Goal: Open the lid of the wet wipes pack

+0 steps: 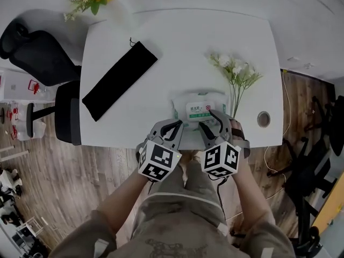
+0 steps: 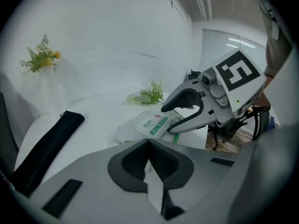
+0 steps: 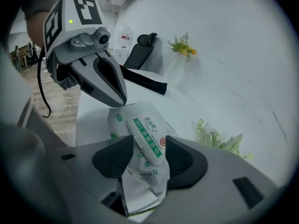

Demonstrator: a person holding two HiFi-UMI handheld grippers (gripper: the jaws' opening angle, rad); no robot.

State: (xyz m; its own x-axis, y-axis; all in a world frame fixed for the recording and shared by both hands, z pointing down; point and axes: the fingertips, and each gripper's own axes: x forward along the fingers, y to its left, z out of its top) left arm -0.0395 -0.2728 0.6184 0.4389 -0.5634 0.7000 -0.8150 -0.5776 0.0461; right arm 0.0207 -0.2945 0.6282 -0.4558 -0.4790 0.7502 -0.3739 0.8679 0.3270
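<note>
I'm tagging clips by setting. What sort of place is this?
Probably an office or workroom: a white desk with a cable hole, a black office chair beside it, and wood-look flooring.

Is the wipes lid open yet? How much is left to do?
Not yet. Done: both grippers are at the wet wipes pack near the table's front edge. In hand: the right gripper has its jaws apart with the lid between them; the left gripper is shut, close by the pack. Left: the lid lies flat and closed, so it must be caught and lifted.
</note>
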